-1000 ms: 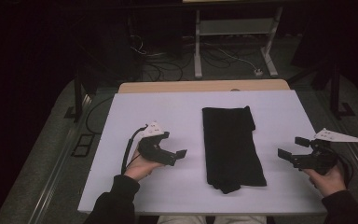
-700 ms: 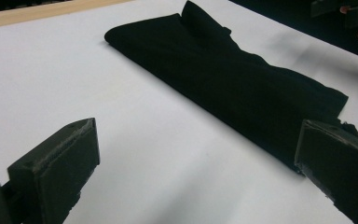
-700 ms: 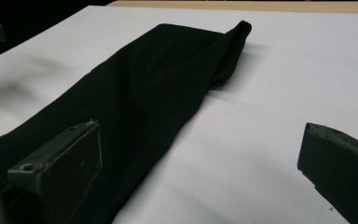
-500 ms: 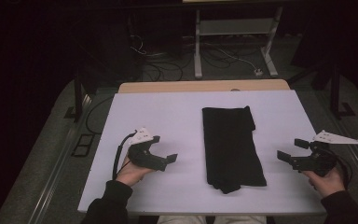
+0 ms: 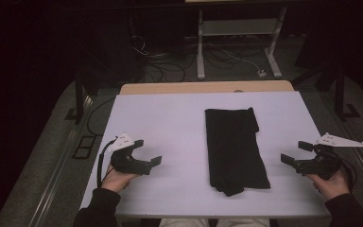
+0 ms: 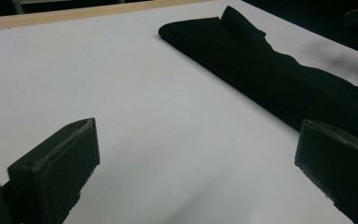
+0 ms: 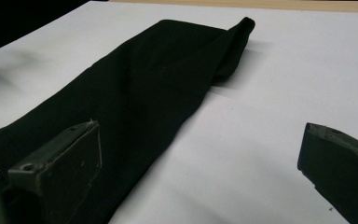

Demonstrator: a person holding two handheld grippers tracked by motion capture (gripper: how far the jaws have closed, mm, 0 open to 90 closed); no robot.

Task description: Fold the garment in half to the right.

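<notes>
Left hand-held gripper (image 5: 147, 152) & right hand-held gripper (image 5: 297, 152), both w/ jaws spread wide and gripping nothing, flank a folded black cloth (image 5: 234, 147). Cloth lies lengthwise on the white counter (image 5: 170, 118), right of centre, apart from both. Right one sits nearer it, left one well apart.

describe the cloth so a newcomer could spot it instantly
Start at the white table. A little right of its middle lies the black cloth, folded into a long strip running from the far side toward the person. It is the one dark, flat thing lying between the two open grippers.
</notes>
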